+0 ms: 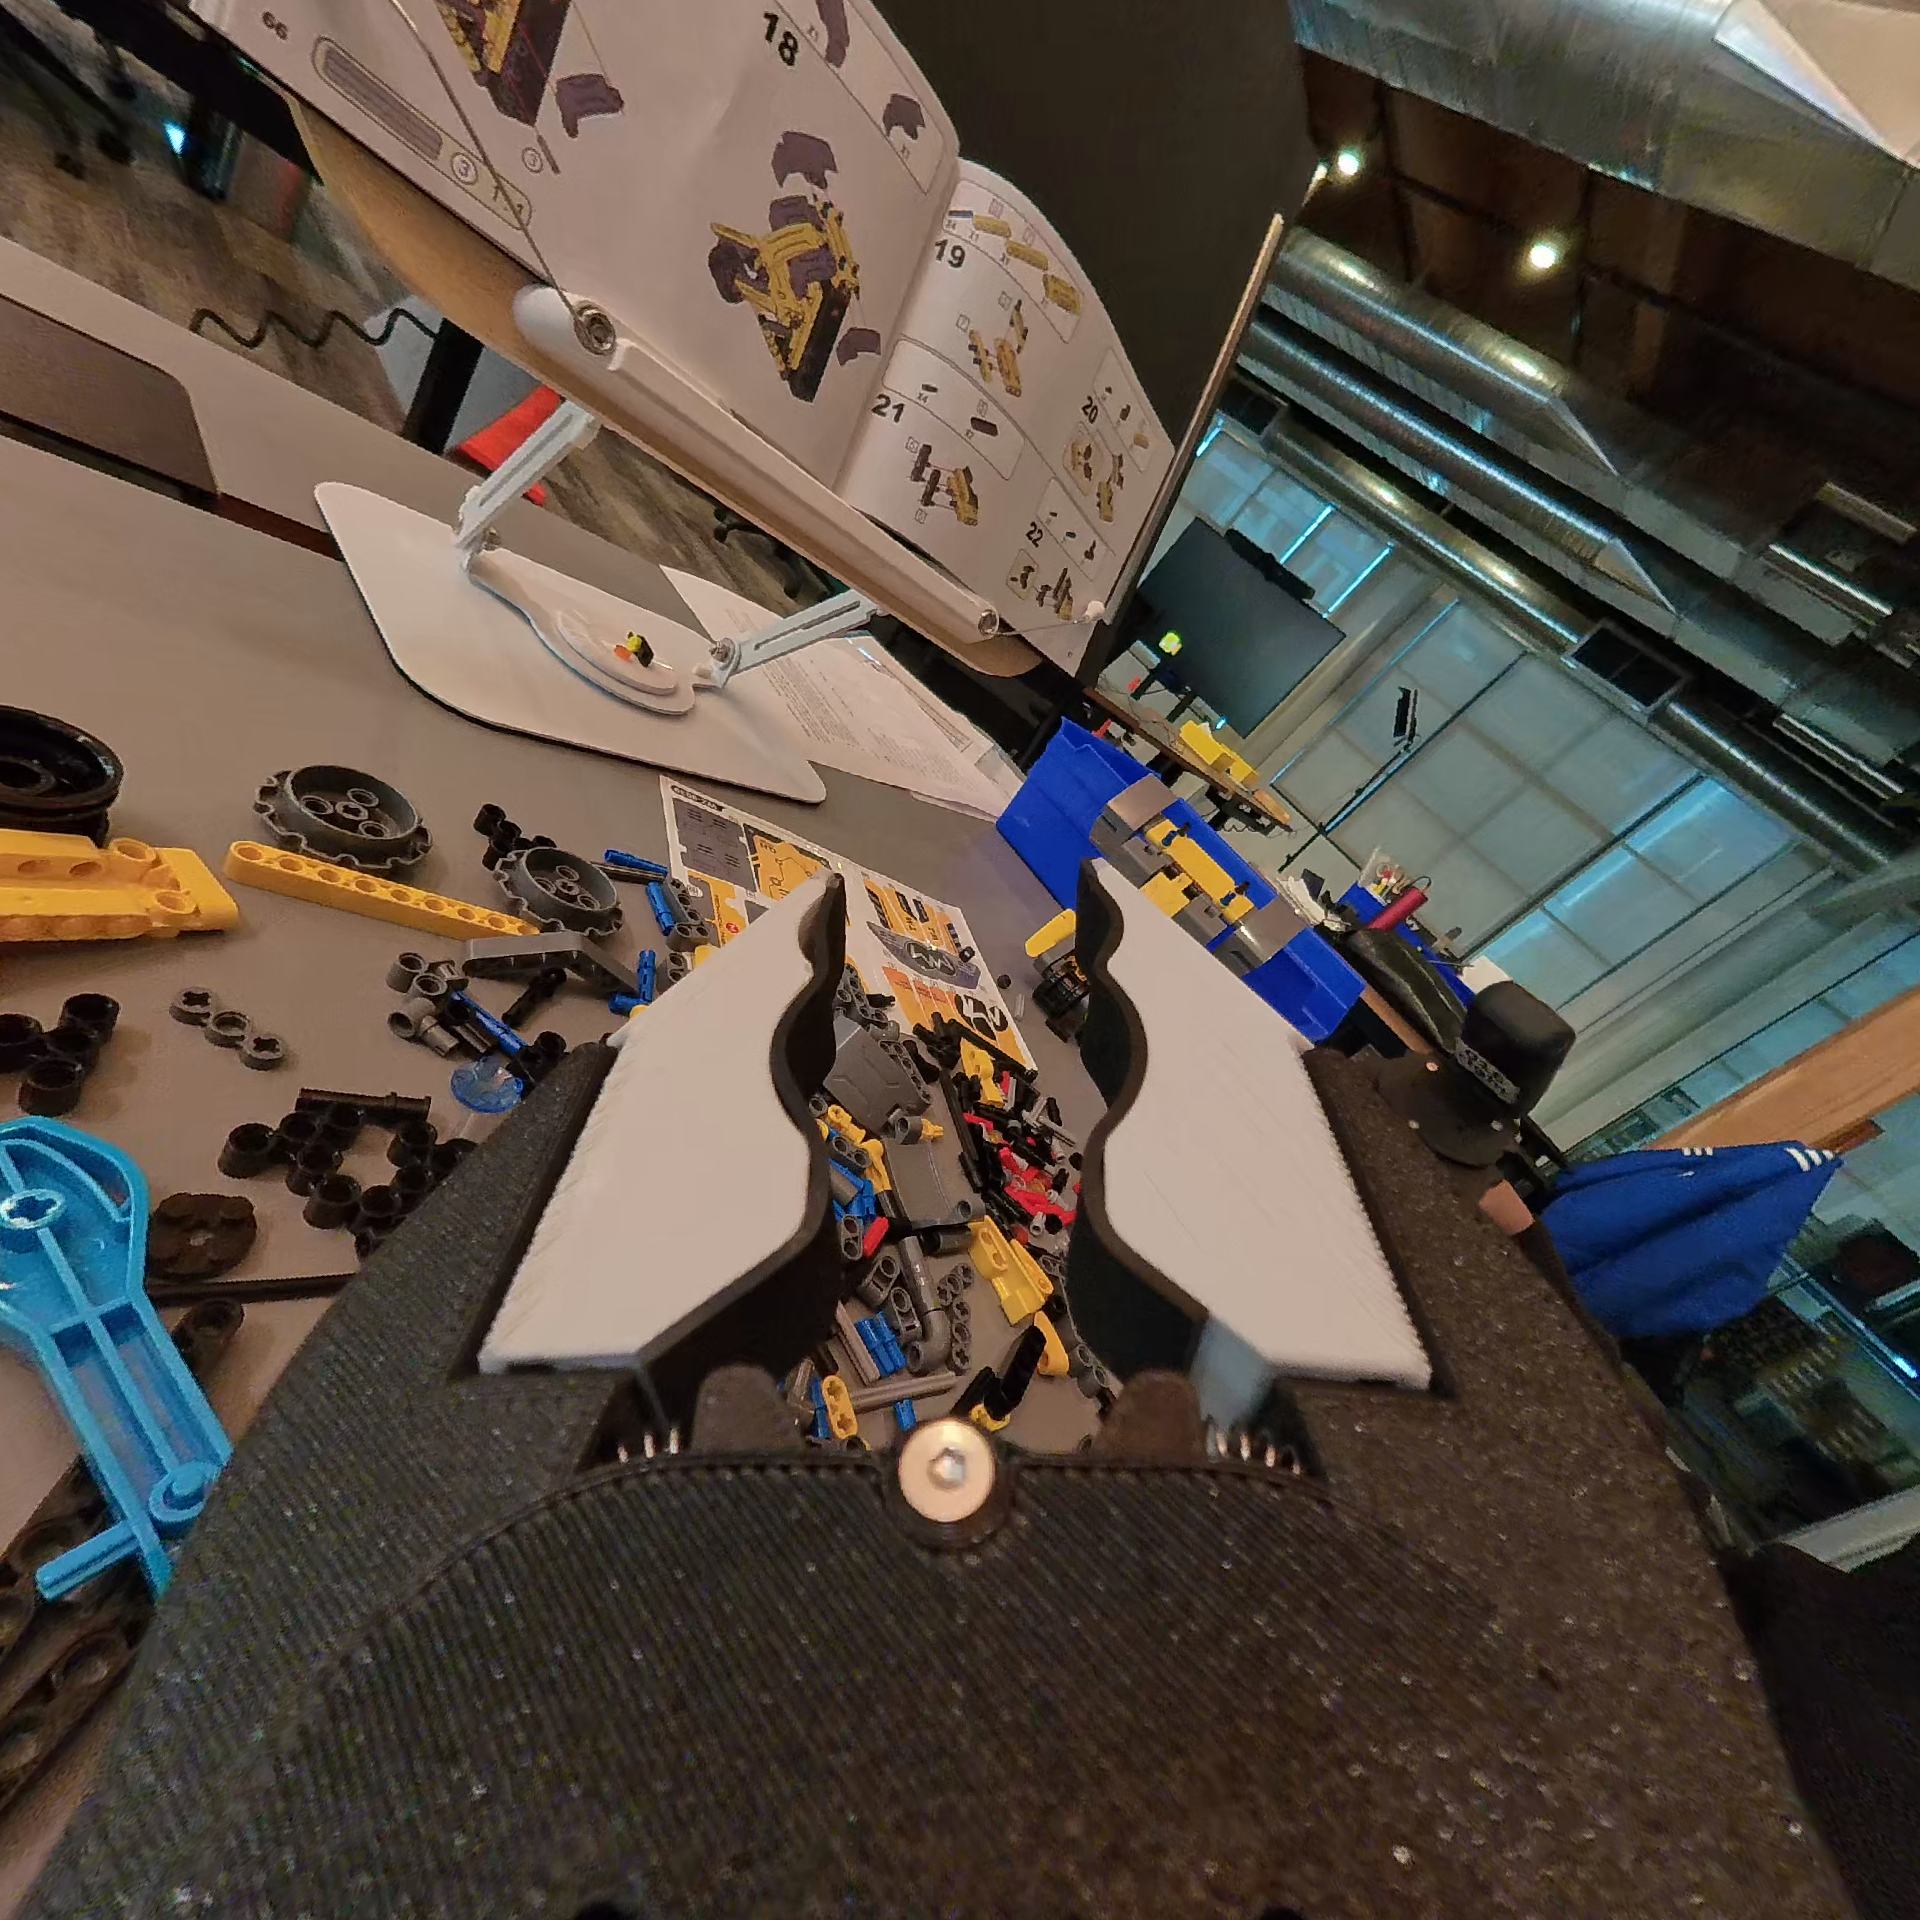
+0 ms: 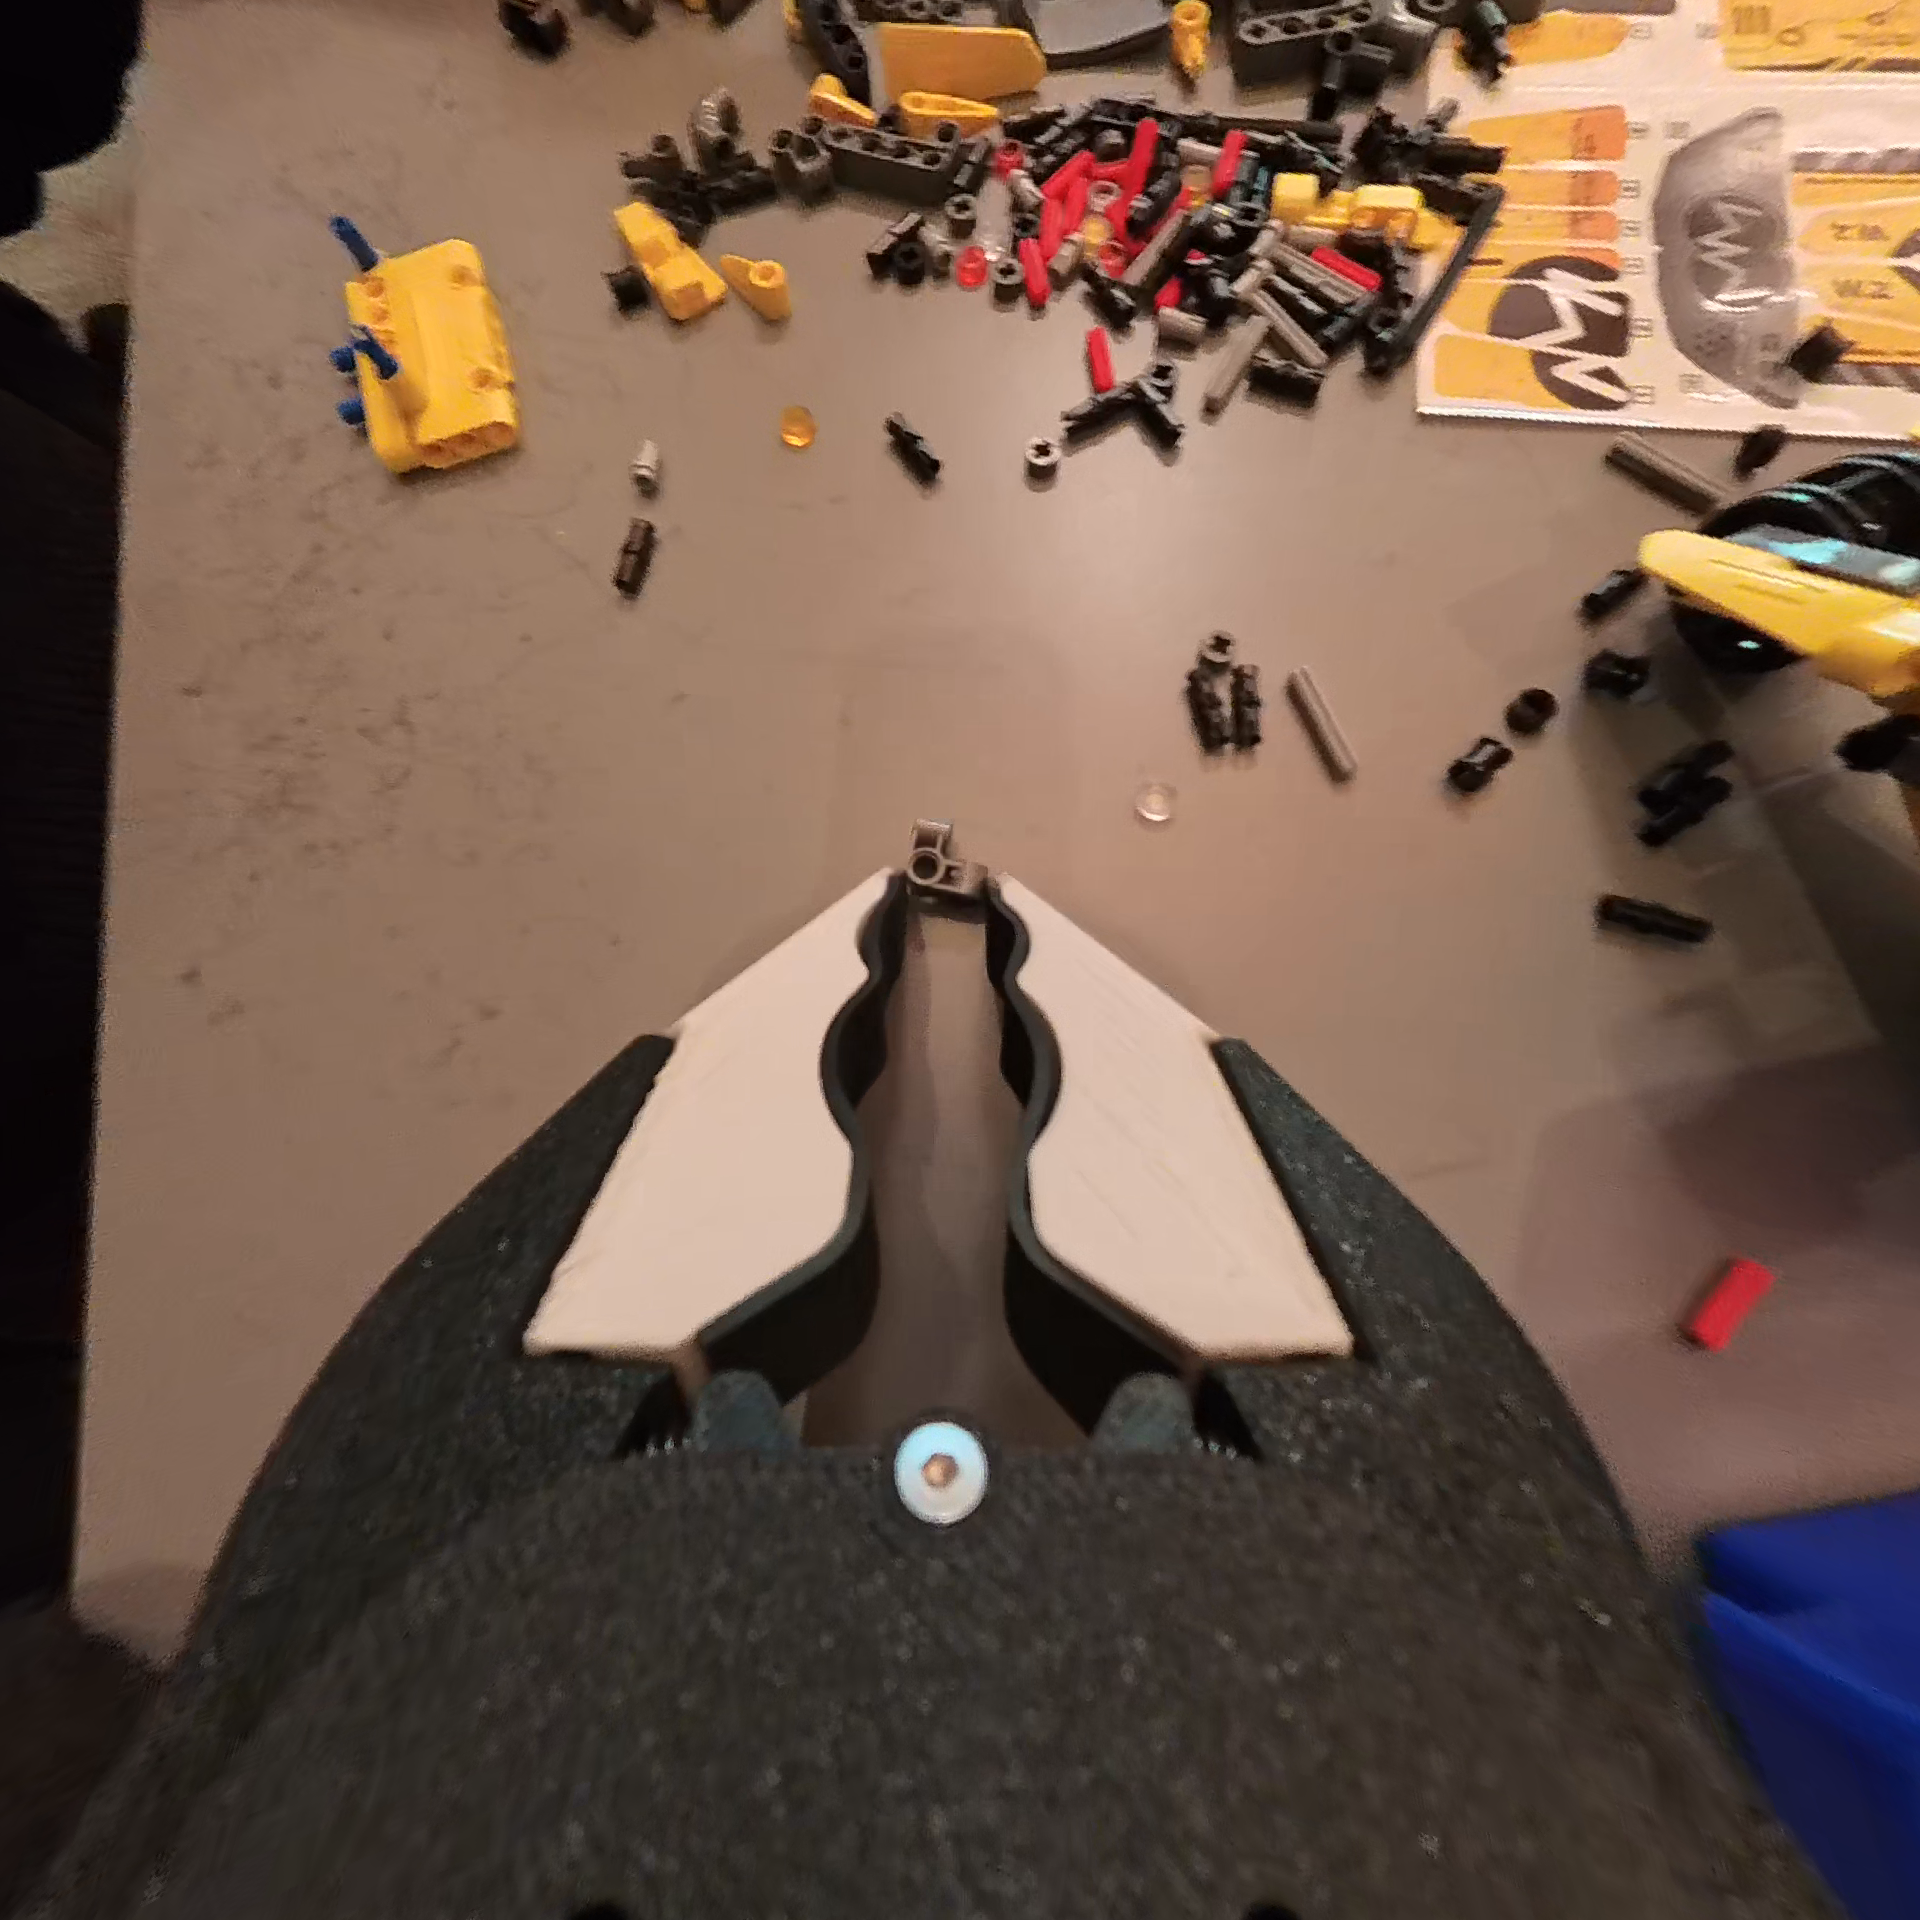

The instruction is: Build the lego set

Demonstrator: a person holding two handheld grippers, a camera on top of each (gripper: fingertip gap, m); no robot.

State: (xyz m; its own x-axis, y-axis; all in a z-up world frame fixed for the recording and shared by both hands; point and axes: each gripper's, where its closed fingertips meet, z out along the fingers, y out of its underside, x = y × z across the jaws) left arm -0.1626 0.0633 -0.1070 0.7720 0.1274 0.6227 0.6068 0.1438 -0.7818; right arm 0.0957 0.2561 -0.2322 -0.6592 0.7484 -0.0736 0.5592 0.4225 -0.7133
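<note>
My right gripper [image 2: 943, 878] is shut on a small grey connector piece [image 2: 938, 860], held above the grey table [image 2: 520, 727]. A heap of red, black, grey and yellow Lego parts [image 2: 1174, 223] lies at the far side, with a yellow block with blue pins [image 2: 436, 353] to its left. My left gripper [image 1: 961, 894] is open and empty, tilted above a pile of mixed small parts [image 1: 935, 1195]. The open instruction booklet [image 1: 831, 260] rests on a white stand [image 1: 582, 634] behind. Yellow beams [image 1: 364, 888] and dark grey wheel hubs [image 1: 343, 816] lie at left.
A sticker sheet [image 2: 1683, 239] lies at the far right, also in the left wrist view [image 1: 914, 956]. A partly built yellow and black assembly [image 2: 1808, 613] sits at right. A blue bin [image 1: 1174, 883] stands at the table edge. A blue tool [image 1: 83, 1320] lies at left. A loose red piece [image 2: 1725, 1301] lies near right. The grippers' ends are close to 35 cm from one another.
</note>
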